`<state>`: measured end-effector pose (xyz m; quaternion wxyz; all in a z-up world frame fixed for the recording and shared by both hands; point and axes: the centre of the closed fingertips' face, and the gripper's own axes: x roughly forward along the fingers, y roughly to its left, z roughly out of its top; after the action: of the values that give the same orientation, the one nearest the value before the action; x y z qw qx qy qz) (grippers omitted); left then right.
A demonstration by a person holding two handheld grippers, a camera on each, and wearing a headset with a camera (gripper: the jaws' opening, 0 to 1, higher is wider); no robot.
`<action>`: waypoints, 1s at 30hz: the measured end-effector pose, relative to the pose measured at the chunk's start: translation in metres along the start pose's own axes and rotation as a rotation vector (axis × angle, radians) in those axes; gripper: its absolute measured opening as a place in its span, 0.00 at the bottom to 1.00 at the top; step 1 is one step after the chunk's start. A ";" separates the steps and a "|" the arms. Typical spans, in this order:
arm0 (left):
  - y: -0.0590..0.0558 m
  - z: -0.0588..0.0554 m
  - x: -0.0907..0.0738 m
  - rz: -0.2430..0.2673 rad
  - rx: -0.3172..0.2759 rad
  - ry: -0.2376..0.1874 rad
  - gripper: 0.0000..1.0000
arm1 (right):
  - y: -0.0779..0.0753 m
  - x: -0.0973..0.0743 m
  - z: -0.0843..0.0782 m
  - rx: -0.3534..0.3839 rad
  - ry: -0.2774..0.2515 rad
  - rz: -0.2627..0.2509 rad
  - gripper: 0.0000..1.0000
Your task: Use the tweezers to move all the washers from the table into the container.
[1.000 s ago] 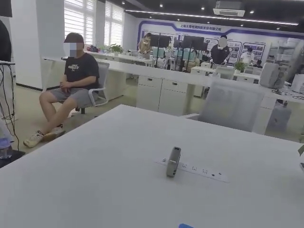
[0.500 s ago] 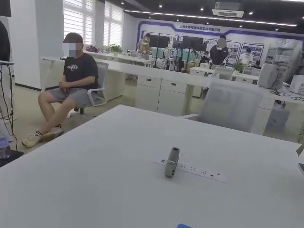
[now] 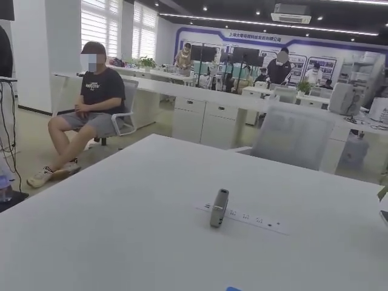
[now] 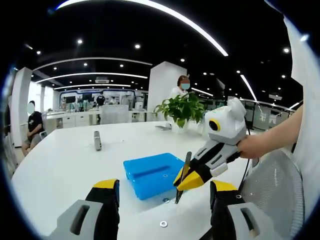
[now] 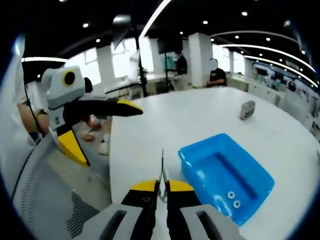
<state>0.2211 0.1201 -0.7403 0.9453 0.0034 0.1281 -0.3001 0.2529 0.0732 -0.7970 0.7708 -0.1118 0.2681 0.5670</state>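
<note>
A blue container point(image 4: 152, 172) sits on the white table point(image 4: 65, 170), and its near edge shows in the head view as a blue sliver point(image 3: 233, 289). Two washers point(image 5: 233, 199) lie inside the container point(image 5: 225, 172). On the table in front of it lie one washer point(image 4: 166, 200) and another point(image 4: 163, 223). My right gripper point(image 5: 161, 186) is shut on the tweezers point(image 5: 162, 167). In the left gripper view it point(image 4: 184, 181) comes in from the right, with the tweezers point(image 4: 184, 167) pointing down, tip just right of the nearer washer. My left gripper point(image 4: 164, 187) stands open with nothing between its fingers, also seen as the left gripper point(image 5: 107, 134).
A power strip point(image 3: 245, 216) with a small grey device point(image 3: 219, 208) lies at mid-table. An office chair point(image 3: 295, 134) stands at the far edge. A person point(image 3: 91, 112) sits at the left. A potted plant point(image 4: 182, 107) is beyond the container. A mesh chair point(image 5: 50, 195) is beside me.
</note>
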 end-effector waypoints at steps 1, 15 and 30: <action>0.000 0.000 0.000 0.001 0.000 0.000 0.75 | -0.004 -0.002 0.002 0.020 -0.002 -0.003 0.02; 0.000 -0.001 0.000 0.001 0.002 0.003 0.75 | -0.017 -0.023 0.042 0.133 -0.089 -0.006 0.03; 0.002 -0.001 -0.001 0.007 0.003 0.004 0.74 | -0.075 -0.026 0.048 0.448 -0.184 -0.077 0.03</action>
<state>0.2213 0.1222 -0.7412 0.9460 0.0056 0.1295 -0.2972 0.3318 0.0502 -0.7530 0.8186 0.1037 0.3115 0.4713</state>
